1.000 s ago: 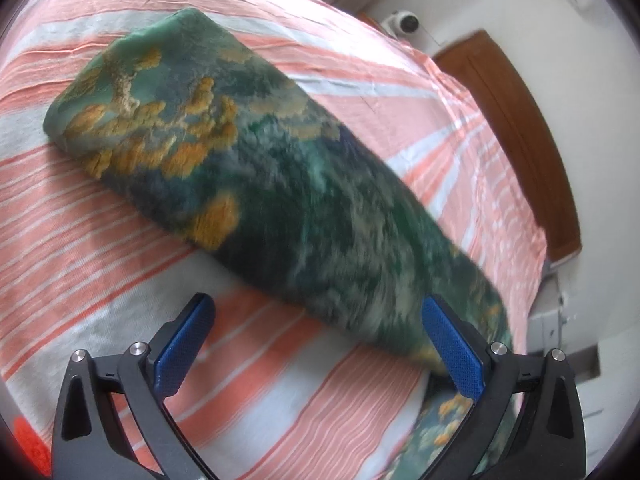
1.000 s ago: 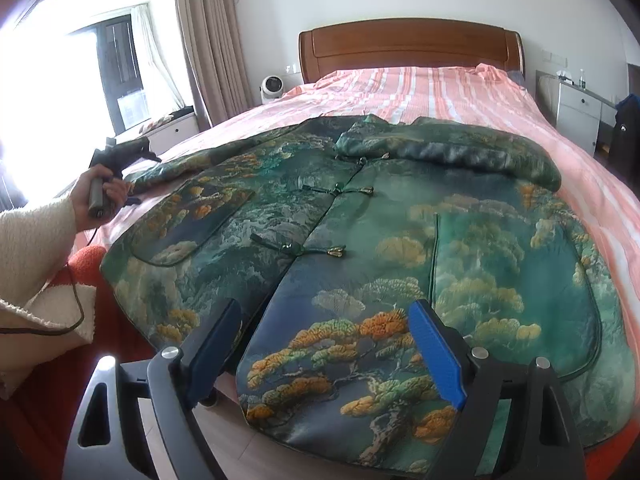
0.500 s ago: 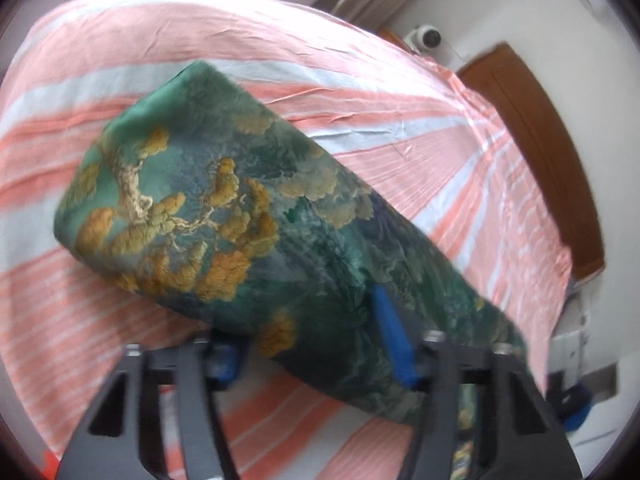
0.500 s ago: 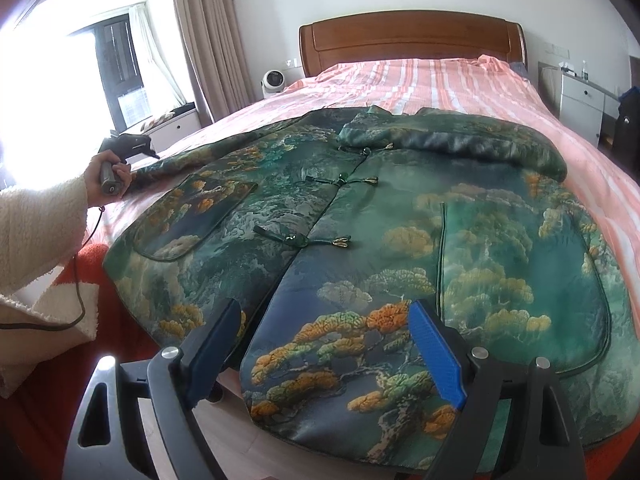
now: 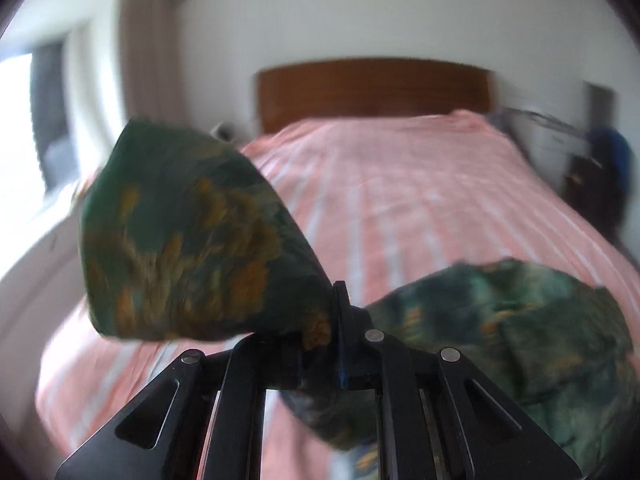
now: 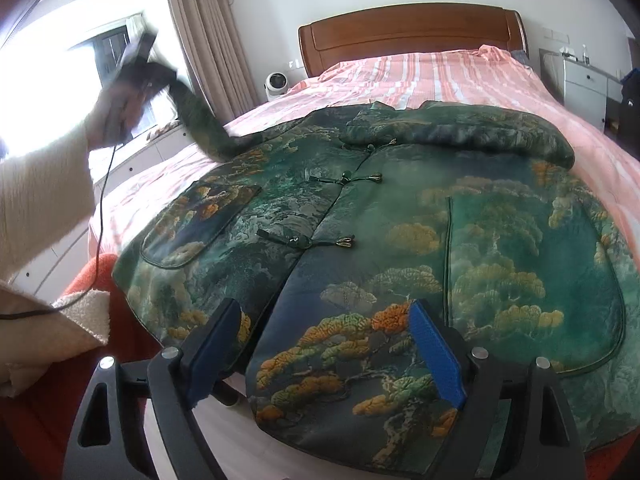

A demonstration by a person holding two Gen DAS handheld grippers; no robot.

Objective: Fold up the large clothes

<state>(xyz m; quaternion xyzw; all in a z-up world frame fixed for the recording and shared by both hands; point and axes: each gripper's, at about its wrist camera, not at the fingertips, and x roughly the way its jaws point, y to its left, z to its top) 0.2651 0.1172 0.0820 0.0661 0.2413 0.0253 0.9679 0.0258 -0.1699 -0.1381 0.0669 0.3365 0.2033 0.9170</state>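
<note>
Left wrist: left gripper (image 5: pixel 334 332) clamps sleeve (image 5: pixel 192 240); right wrist: right gripper (image 6: pixel 326 354) wide, empty.

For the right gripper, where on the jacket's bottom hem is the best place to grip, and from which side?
Grip the jacket at its near hem, on the overlapping front panel. That edge hangs free over the bed edge, right before the open right gripper. Come in from the foot of the bed, one finger above and one below. The left gripper is already shut on the sleeve.
</note>
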